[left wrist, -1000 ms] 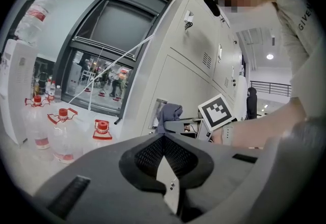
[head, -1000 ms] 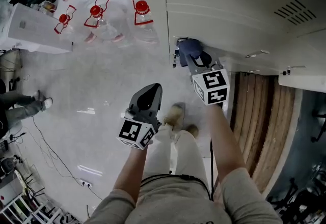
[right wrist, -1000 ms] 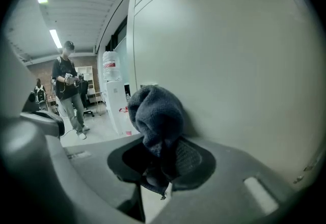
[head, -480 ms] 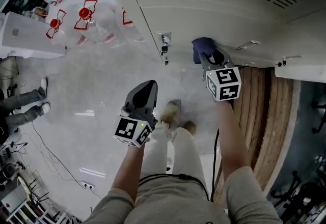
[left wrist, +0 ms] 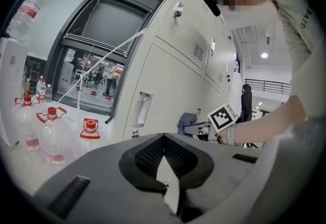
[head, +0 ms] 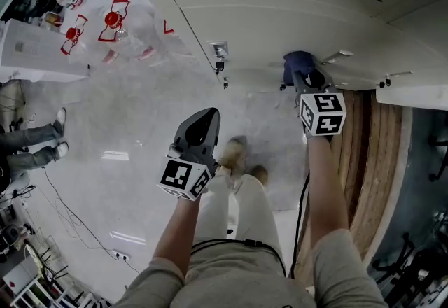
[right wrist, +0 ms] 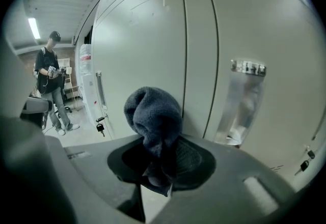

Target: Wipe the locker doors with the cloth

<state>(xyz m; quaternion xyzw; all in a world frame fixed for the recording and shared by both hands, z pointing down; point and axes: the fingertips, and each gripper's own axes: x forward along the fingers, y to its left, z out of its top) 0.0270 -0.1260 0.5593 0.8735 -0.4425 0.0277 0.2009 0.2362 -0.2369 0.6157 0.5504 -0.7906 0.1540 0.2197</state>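
Note:
The dark blue cloth (head: 297, 64) is bunched in my right gripper (head: 304, 75), which is shut on it and holds it against a cream locker door (head: 280, 16) low down, just left of a metal handle. In the right gripper view the cloth (right wrist: 153, 116) bulges out of the jaws in front of the door (right wrist: 147, 39). My left gripper (head: 208, 116) hangs over the floor, apart from the lockers, jaws shut with nothing in them. The left gripper view shows its closed tips (left wrist: 163, 138) and, beyond them, the cloth (left wrist: 187, 121) at the door.
Several water bottles with red caps (head: 113, 23) stand by a white box (head: 35, 44) at the far left. A key (head: 221, 63) hangs from a locker lock. Wooden slats (head: 364, 159) lie at the right. Another person (right wrist: 51, 80) stands further off; cables trail on the floor.
My right gripper has slid the cloth to the right along the locker door, past the lock with the key. The left gripper has barely moved.

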